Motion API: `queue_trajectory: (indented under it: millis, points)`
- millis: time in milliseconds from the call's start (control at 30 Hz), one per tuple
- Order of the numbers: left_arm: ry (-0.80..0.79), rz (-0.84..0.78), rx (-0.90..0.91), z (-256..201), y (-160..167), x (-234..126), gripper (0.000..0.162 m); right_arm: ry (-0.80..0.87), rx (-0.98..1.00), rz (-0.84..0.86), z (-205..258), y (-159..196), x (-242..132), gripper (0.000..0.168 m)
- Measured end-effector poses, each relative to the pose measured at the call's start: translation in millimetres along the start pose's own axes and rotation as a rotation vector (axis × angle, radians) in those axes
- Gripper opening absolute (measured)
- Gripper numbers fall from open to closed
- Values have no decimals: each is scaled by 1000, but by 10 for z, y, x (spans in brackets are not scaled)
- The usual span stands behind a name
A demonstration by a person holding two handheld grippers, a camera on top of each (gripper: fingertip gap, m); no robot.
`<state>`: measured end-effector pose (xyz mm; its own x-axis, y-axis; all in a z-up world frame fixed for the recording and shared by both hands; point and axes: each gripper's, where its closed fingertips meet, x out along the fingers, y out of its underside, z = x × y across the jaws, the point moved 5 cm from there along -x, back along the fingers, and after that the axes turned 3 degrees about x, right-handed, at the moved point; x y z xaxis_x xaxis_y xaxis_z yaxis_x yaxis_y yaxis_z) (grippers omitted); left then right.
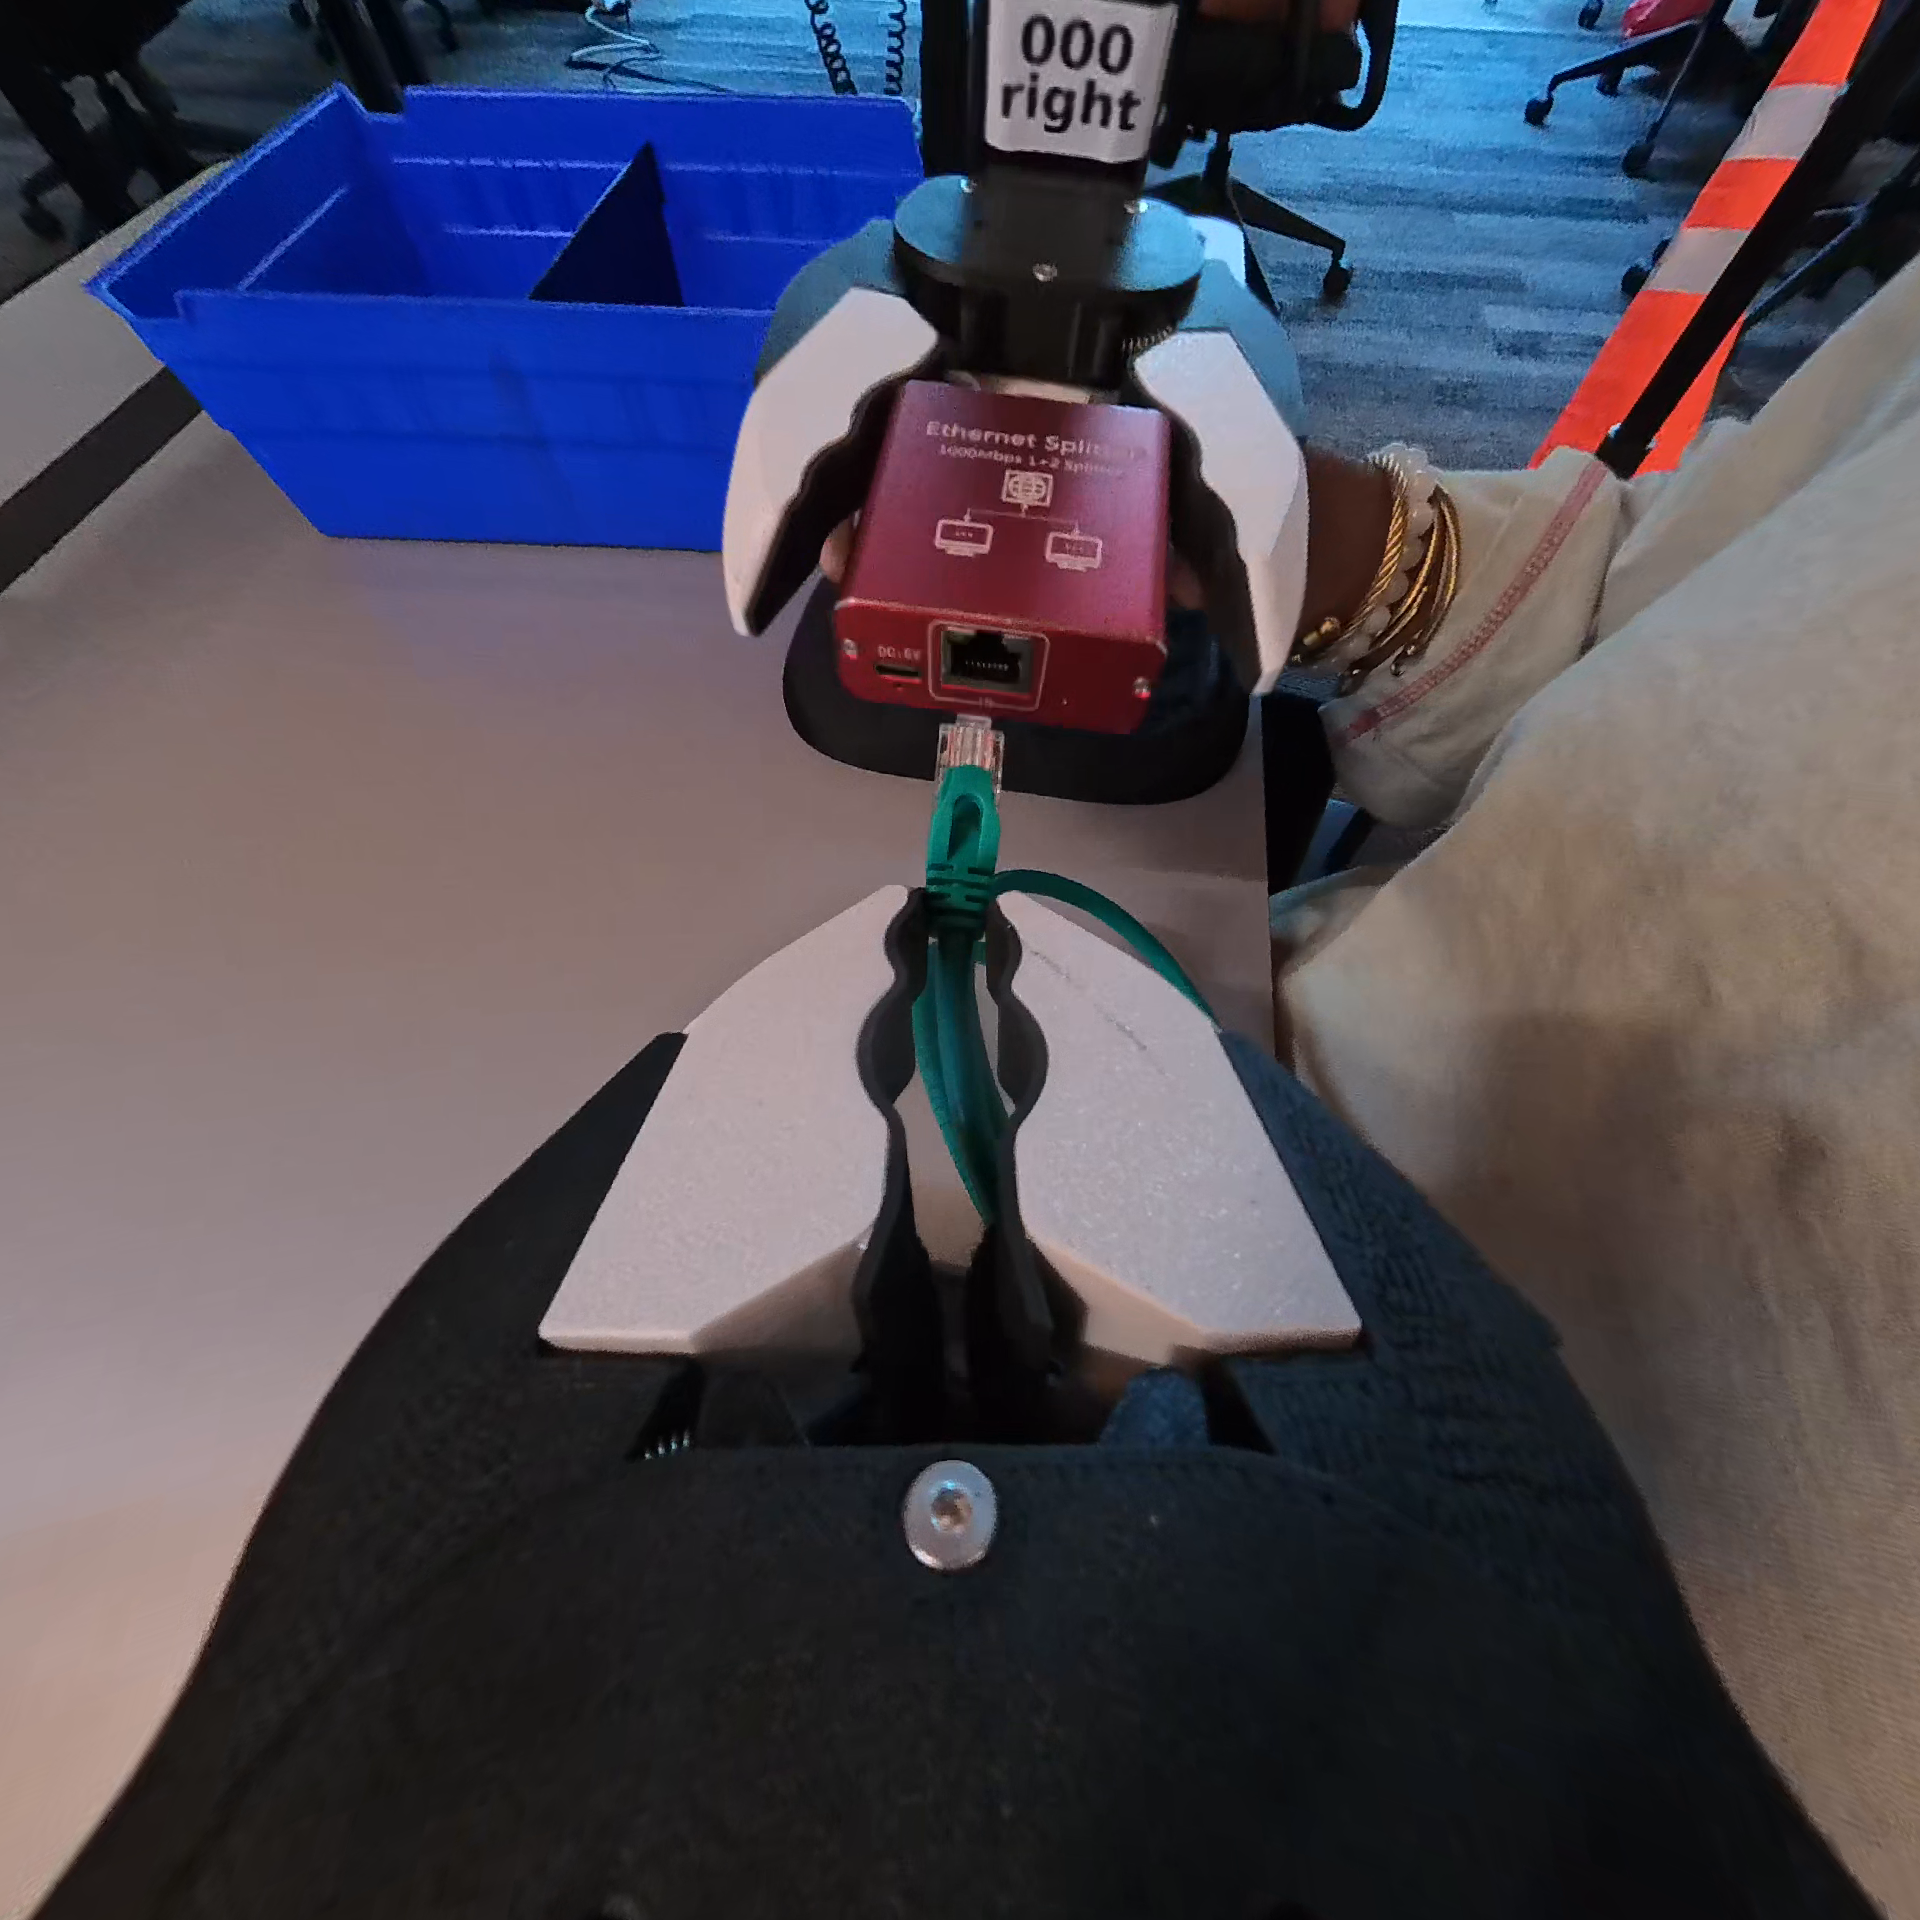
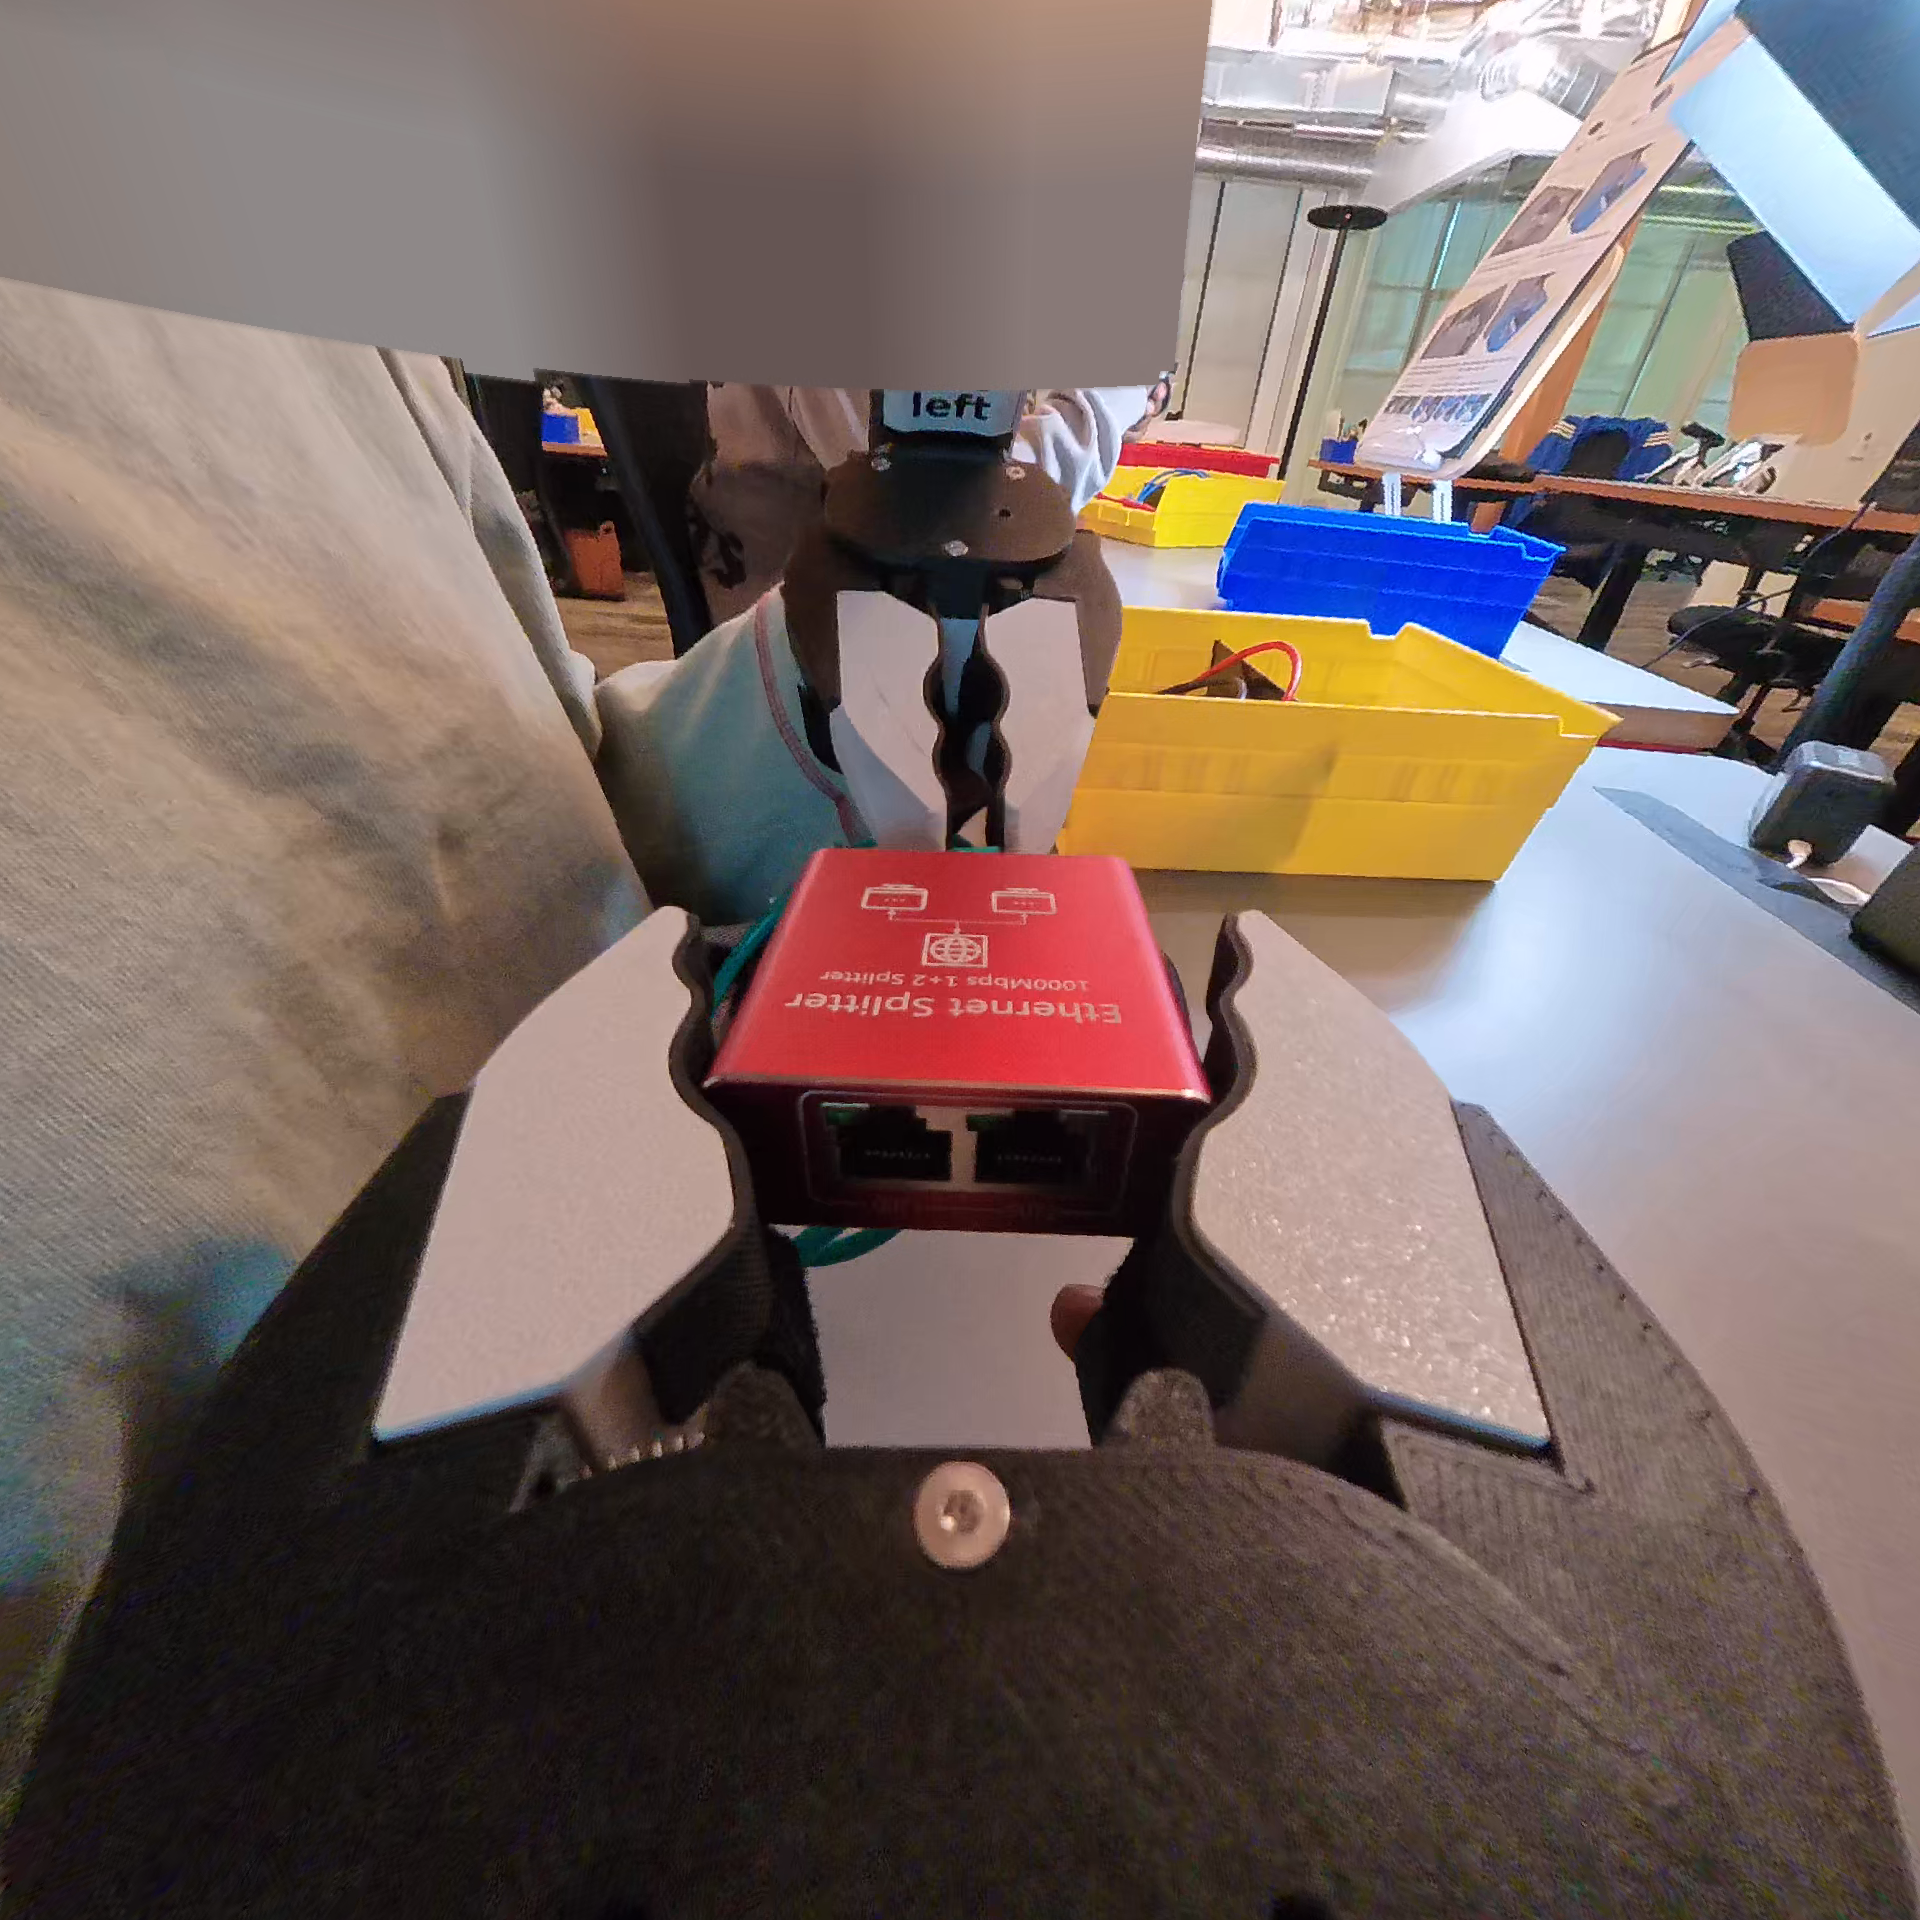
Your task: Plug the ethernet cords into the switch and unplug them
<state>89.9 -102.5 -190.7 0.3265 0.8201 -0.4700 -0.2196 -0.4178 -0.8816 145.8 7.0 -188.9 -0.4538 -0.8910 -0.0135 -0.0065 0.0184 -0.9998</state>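
My left gripper [image 1: 956, 914] is shut on a green ethernet cord [image 1: 961, 831]. Its clear plug [image 1: 969, 750] points at the red switch [image 1: 1003, 540] and sits just below the single port [image 1: 987, 663], not inserted. My right gripper [image 2: 956, 997] is shut on the red switch [image 2: 956, 977] and holds it above the table. It also shows in the left wrist view [image 1: 1013, 623], facing me. In the right wrist view the two near ports [image 2: 966, 1148] are empty, the left gripper [image 2: 971, 831] shows behind the switch, and a bit of green cord [image 2: 831, 1242] shows below it.
A blue bin [image 1: 468, 395] stands on the grey table [image 1: 364, 831] at the far left. A yellow bin [image 2: 1320, 769] and a blue bin [image 2: 1382, 571] stand behind the switch in the right wrist view. The person's sleeve [image 1: 1558, 935] fills the right side. There is about 5 cm between the tips of the two grippers.
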Motion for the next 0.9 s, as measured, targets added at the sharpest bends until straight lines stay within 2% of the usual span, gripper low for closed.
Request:
queue_trajectory:
  millis: [433,567,700,900]
  points:
    - [7,14,46,-50,-75,35,10,-16,-16,12,41,33,40,92]
    - [35,33,67,-81,-75,69,9,-28,-38,64,65,55,53,92]
    - [19,121,97,-64,-8,118,9,-11,-58,189,70,119,87,92]
    - [26,153,109,-57,30,189,9,2,-40,245,65,160,94,93]
